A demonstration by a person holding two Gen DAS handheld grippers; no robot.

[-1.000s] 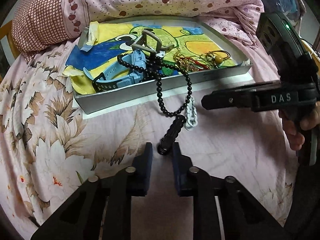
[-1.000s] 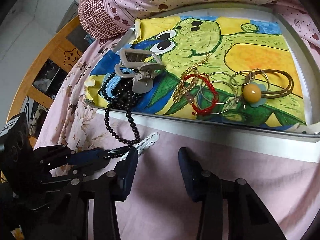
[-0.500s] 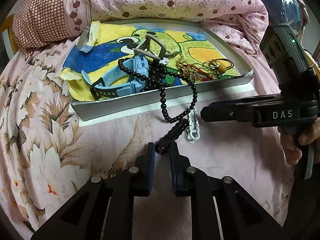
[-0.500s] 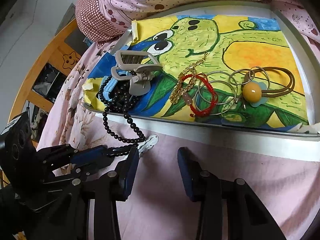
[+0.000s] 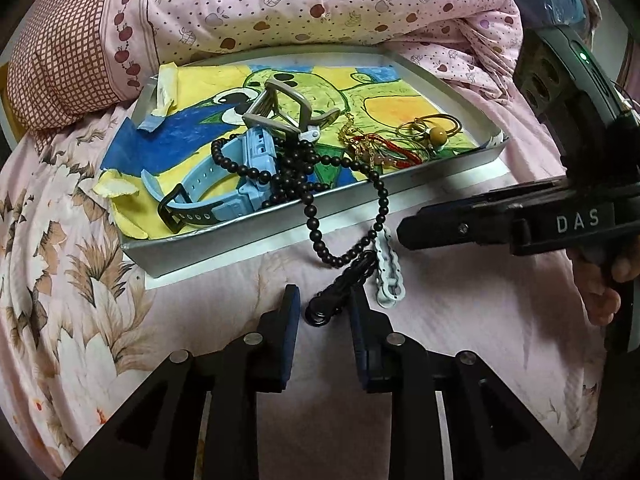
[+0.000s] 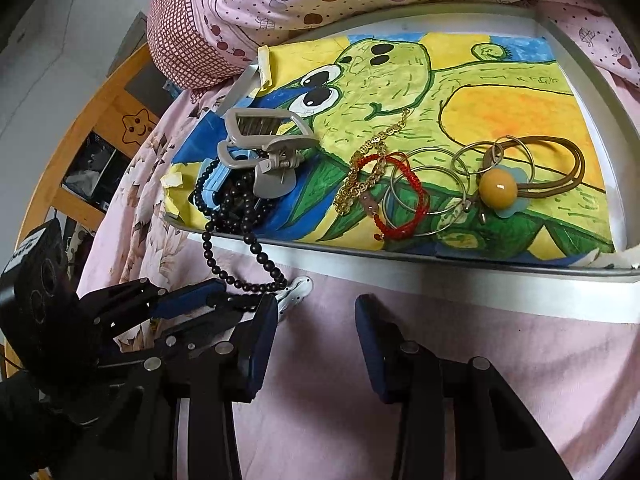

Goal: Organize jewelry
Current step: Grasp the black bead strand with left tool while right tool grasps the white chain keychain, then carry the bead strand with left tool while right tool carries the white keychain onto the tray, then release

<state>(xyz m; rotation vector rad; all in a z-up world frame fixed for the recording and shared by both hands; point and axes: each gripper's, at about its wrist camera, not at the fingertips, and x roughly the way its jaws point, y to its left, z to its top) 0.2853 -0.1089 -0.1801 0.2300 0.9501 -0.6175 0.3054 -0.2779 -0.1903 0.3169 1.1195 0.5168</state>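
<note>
left wrist view: the left gripper [image 5: 323, 314] has its jaws parted, with the black tassel end [image 5: 340, 286] of the long black bead necklace [image 5: 310, 216] lying between them on the pink flowered bedspread [image 5: 80, 280]; whether either pad touches the tassel i cannot tell. the necklace trails from a heap inside the shallow grey metal tray [image 5: 224, 246], over its front rim and down onto the bed. just beside the tassel lies a small white wavy hair clip [image 5: 387, 270]. in the tray, on a green cartoon drawing, sit a light blue wristwatch [image 5: 224, 184] and a grey claw hair clip [image 5: 286, 114]. right wrist view: the right gripper [image 6: 316, 336] is released, jaws wide apart and holding nothing, above the bedspread near the tray's front rim. further right in the tray lie a gold chain [image 6: 366, 172], a red cord bracelet [image 6: 402, 196], thin metal bangles [image 6: 432, 192] and a brown hair tie with a yellow ball [image 6: 498, 188].
</note>
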